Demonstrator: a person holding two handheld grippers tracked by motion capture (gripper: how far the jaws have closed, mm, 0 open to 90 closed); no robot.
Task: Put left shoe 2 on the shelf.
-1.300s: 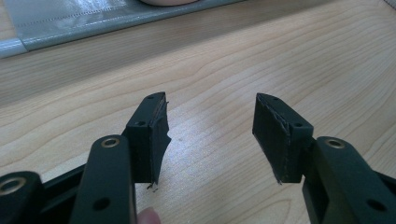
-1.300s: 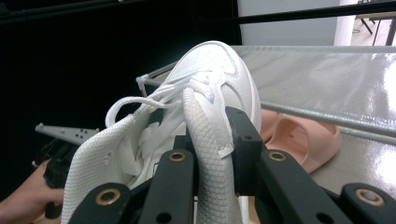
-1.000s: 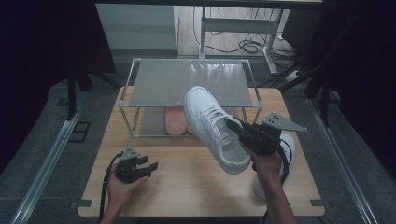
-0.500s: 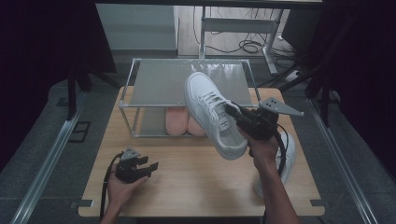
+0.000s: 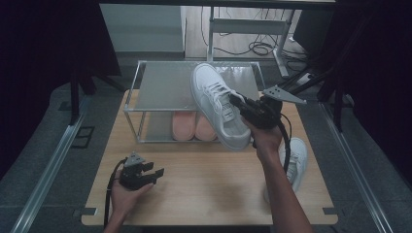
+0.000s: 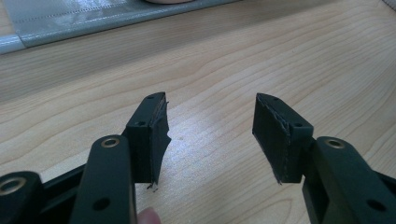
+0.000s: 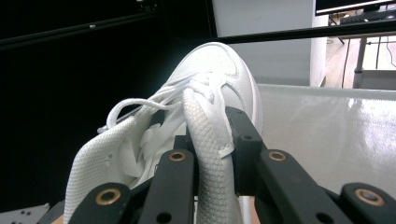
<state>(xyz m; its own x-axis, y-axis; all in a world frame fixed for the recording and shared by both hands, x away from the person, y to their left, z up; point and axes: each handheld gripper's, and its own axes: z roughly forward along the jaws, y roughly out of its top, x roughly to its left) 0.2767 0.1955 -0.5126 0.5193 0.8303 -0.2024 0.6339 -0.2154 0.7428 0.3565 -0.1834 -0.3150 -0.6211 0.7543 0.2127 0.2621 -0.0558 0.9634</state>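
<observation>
Above the rack's (image 5: pixel 160 87) top shelf near the surface's (image 5: pixel 209 184) far edge, right tongs (image 5: pixel 241 108) clamped the white sneaker's (image 5: pixel 216 104) collar, toe pointing away, while left tongs (image 5: pixel 151 174) rested wide near the front-left corner.

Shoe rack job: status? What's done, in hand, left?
Done: pink shoes sit on the rack's lower shelf. In hand: right gripper is shut on a white sneaker, held tilted above the rack's top shelf, not yet set down. Left: second white sneaker lies on the table; left gripper rests open.
</observation>
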